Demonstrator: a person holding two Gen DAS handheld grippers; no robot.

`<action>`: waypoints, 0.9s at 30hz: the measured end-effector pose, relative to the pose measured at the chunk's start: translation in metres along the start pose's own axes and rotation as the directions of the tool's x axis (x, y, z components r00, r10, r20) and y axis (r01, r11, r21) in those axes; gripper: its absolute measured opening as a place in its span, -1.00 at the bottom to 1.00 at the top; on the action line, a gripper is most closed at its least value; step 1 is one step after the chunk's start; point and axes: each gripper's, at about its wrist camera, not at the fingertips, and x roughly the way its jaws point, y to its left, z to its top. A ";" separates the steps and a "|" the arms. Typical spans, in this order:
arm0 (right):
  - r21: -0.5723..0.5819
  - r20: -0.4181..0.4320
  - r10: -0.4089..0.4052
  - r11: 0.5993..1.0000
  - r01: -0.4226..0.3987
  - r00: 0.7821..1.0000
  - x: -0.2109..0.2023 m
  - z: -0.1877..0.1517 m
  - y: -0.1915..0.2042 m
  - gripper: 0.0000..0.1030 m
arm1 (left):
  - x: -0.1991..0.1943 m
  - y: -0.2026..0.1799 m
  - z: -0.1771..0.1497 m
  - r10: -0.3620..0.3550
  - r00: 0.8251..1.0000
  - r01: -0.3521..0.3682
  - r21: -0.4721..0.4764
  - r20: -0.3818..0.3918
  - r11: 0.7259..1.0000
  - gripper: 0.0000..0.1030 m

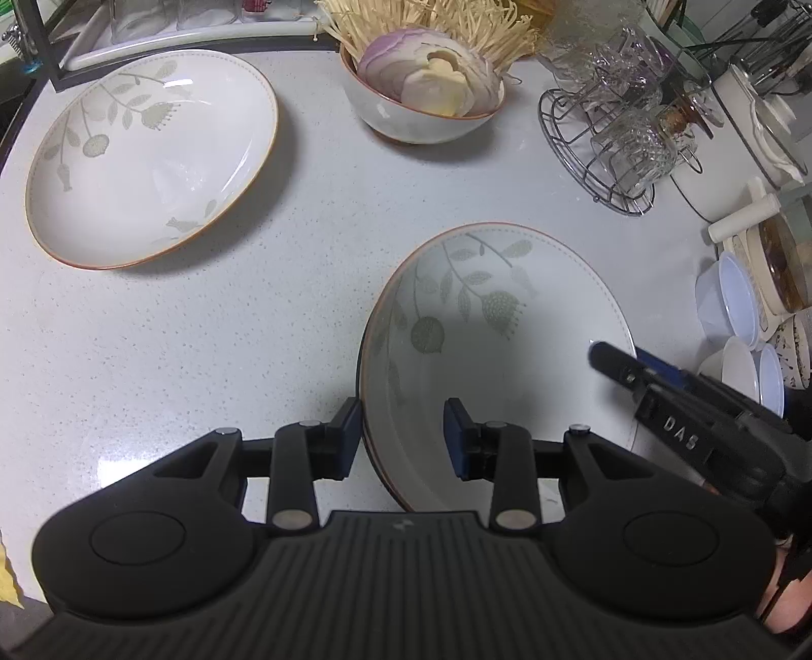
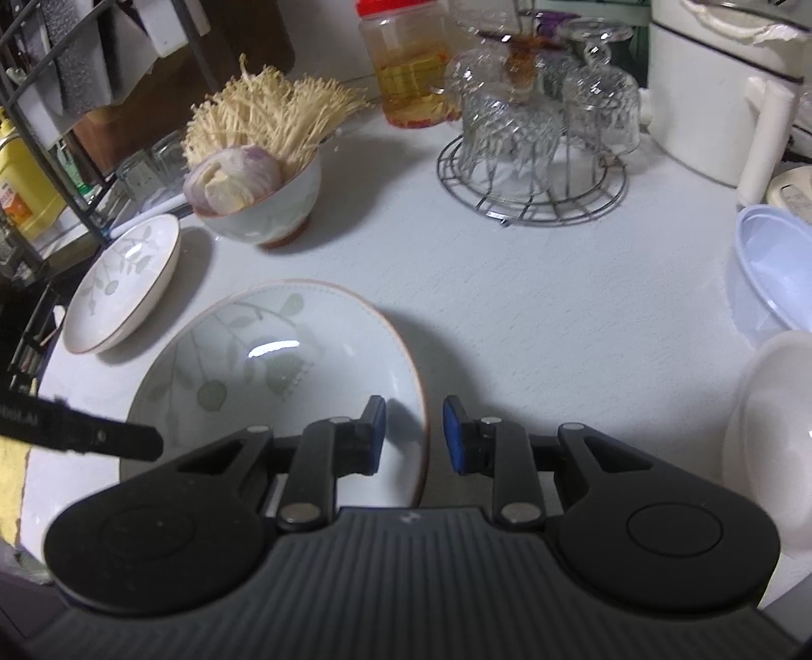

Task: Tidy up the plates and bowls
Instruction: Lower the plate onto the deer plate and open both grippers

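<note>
The leaf-patterned plate (image 1: 502,325) nearest the cameras is sitting on the pale counter (image 1: 177,345), and it is serving here as the landmark. A second rim is showing under its near edge in the left wrist view, so it is probably resting on another plate of the same kind. The left claw (image 1: 404,439) is straddling its near-left rim, one pad (image 1: 350,436) outside and one over the basin, the jaws standing apart with daylight on both sides; it is gripping nothing. The right claw (image 2: 414,434) is straddling the near-right rim, jaws set fairly narrow, and whether the pads are pressing the rim cannot be told.

Judging by the glossy glaze and the thin brown edge, this is glazed ceramic: stiff, fairly heavy for a rim pinch, slick and easy to chip. The raised sloping rim is looking like the only place to take hold, best from two opposite sides, kept level.

Left of the landmark and farther back, a matching plate (image 1: 147,157) is lying alone on the counter. Behind the landmark, a matching bowl (image 1: 421,114) is holding onion pieces with enoki mushrooms (image 1: 431,25) beside it. Behind and to the right, a wire rack (image 1: 588,162) of upturned glasses is standing, and just right of the landmark pale plastic bowls (image 1: 731,299) are crowding the counter's edge.
</note>
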 end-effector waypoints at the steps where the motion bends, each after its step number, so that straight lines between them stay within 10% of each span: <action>1: 0.005 0.008 -0.007 1.000 0.007 1.000 -0.002 0.001 -0.001 -0.44 | -0.001 0.000 -0.001 0.002 1.000 -0.002 0.002 0.002 1.000 -0.24; 13: 0.012 0.106 0.035 0.999 -0.036 0.994 -0.050 0.019 -0.006 -0.44 | -0.041 -0.015 -0.003 0.029 0.985 -0.027 -0.011 0.168 1.000 -0.24; 27: -0.111 0.284 0.153 0.986 -0.126 0.947 -0.153 0.048 0.018 -0.44 | -0.146 -0.055 0.005 -0.018 0.913 0.022 -0.006 0.407 1.000 -0.24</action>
